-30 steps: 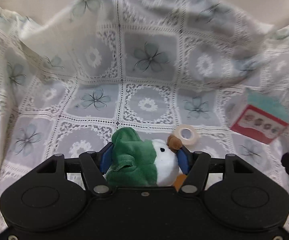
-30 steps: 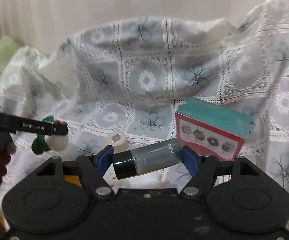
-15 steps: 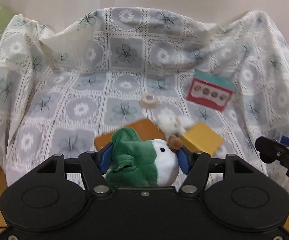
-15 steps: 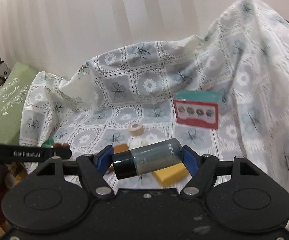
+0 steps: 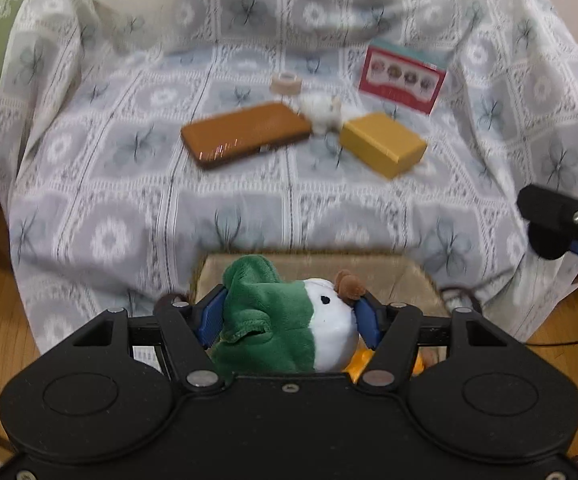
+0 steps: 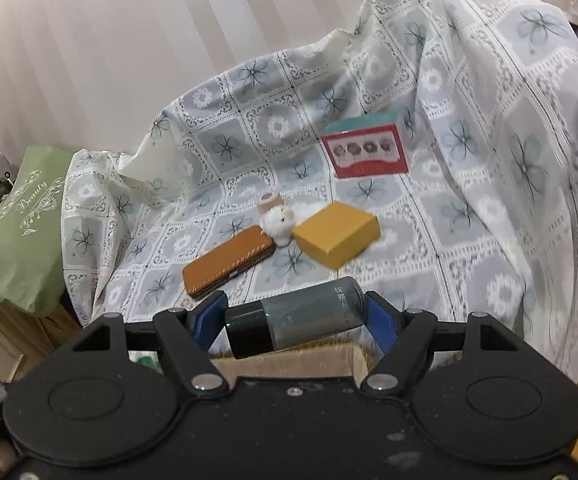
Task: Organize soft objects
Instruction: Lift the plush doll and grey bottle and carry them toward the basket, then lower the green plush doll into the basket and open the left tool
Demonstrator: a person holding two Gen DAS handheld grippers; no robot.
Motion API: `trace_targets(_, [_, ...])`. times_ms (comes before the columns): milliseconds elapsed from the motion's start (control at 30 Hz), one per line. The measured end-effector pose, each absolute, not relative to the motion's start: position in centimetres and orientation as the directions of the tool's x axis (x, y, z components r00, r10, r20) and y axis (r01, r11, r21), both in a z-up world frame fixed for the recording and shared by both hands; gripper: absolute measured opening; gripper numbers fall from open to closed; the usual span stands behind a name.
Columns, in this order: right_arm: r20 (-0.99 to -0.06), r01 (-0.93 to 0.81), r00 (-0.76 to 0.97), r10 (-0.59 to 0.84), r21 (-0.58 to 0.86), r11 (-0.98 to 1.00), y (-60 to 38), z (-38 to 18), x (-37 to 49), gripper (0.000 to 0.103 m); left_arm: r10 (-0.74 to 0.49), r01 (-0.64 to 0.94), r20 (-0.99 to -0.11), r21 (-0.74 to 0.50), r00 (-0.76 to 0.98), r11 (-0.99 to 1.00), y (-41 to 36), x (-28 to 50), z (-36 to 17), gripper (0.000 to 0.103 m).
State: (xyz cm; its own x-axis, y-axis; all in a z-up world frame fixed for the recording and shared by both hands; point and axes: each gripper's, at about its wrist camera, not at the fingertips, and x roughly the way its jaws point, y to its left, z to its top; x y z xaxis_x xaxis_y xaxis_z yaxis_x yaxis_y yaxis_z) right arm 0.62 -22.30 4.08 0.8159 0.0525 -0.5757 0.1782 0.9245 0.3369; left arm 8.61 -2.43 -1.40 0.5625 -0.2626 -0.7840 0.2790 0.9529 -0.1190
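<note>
My left gripper (image 5: 287,314) is shut on a green and white plush toy (image 5: 285,324) with a small brown tuft, held above the rim of a tan box (image 5: 405,276) at the front of the covered sofa. My right gripper (image 6: 295,318) is shut on a dark smoky bottle (image 6: 301,316) with a black cap, lying crosswise between the blue pads, over the same tan box (image 6: 289,360). A small white fluffy toy (image 5: 323,110) (image 6: 277,220) lies farther back on the lace cloth, between a brown case and a yellow box.
On the lace-covered seat (image 5: 129,184) lie a brown flat case (image 5: 245,134) (image 6: 227,262), a yellow box (image 5: 383,144) (image 6: 337,234), a tape roll (image 5: 285,82) (image 6: 269,200) and a red and teal carton (image 5: 403,78) (image 6: 365,150). A green bag (image 6: 17,224) sits left. Wooden floor lies at both sides.
Both grippers have pulled back from the sofa with their loads still held. The seat's objects look farther off, and the tan box has come into view under the fingers.
</note>
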Motion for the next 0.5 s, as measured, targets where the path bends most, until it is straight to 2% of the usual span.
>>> trace_targets(400, [-0.567, 0.197, 0.823, 0.039, 0.35, 0.916, -21.3, 3.8, -3.0, 0.073, -0.2, 0.221, -0.784, -0.082, 0.588, 0.972, -2.6, 5.5, -3.9, 0.061])
trace_targets(500, [-0.576, 0.206, 0.817, 0.035, 0.348, 0.915, -21.2, 3.7, -3.2, 0.073, -0.186, 0.22, -0.777, -0.063, 0.602, 0.973, -2.7, 4.9, -4.0, 0.064])
